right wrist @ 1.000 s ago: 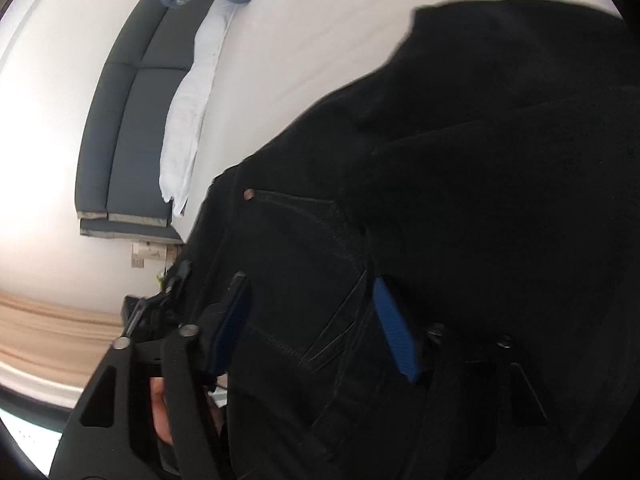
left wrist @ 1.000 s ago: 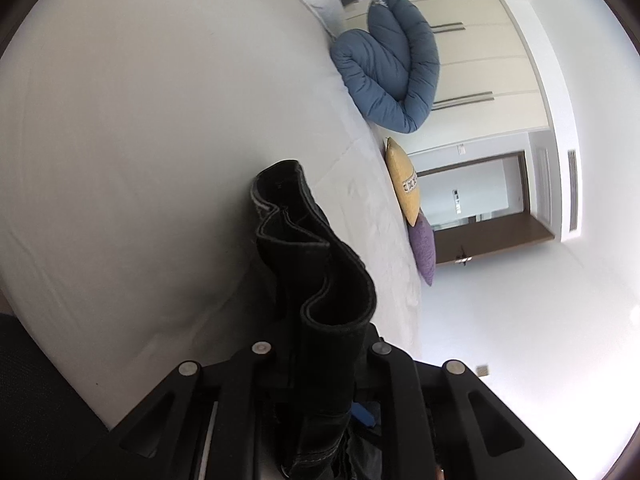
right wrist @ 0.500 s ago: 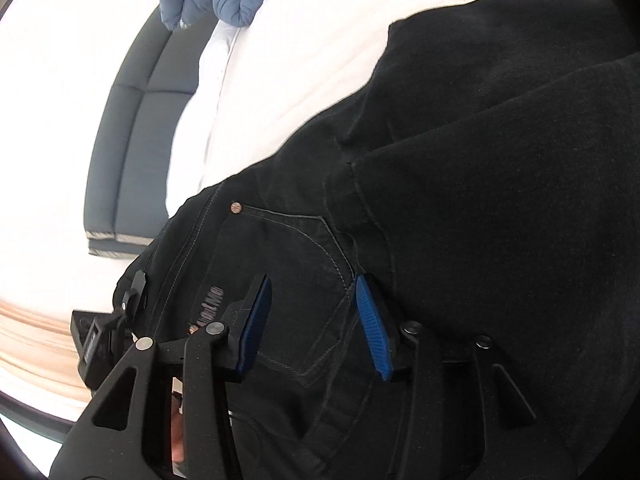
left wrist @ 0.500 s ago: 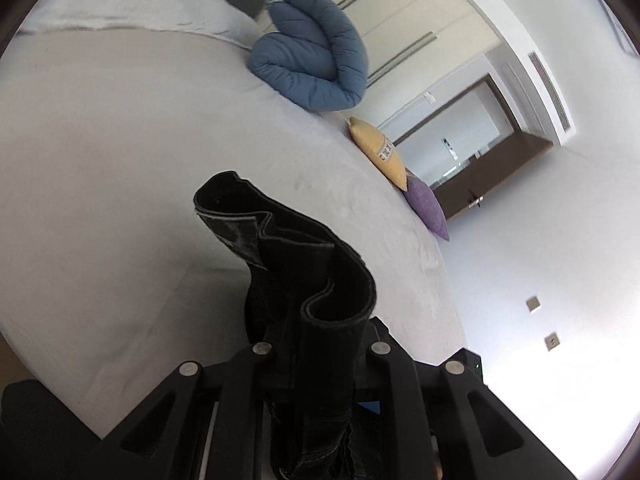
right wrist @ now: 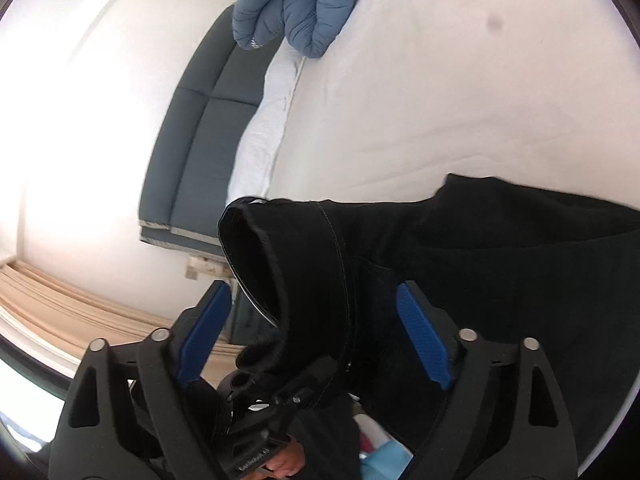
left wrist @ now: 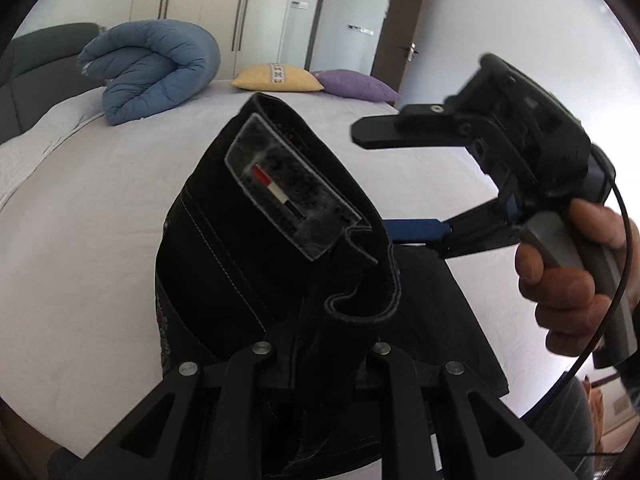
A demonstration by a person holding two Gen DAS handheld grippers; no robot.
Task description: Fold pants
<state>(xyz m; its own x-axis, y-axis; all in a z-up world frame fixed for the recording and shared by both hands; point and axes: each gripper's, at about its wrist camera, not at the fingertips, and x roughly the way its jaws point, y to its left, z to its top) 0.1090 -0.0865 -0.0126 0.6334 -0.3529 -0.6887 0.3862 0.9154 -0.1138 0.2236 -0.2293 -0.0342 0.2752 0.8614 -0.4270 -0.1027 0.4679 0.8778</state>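
Blue rolled duvet (left wrist: 150, 70) at upper left on a white bed (left wrist: 80, 216); yellow cushion (left wrist: 278, 78) and purple cushion (left wrist: 358, 86) touching, top centre. Behind: grey headboard (right wrist: 192, 128), pale wardrobe doors (left wrist: 208, 12), open brown door (left wrist: 400, 20).

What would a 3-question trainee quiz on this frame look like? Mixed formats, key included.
1. True or false: the left gripper is clamped on the black pants.
2. The right gripper is: A) shut on the pants B) open, pants between its blue pads C) out of view.
3. Fill in: on the bed, the yellow pillow lies beside a ____ pillow.

Key: 1 true; 2 B; 3 purple.
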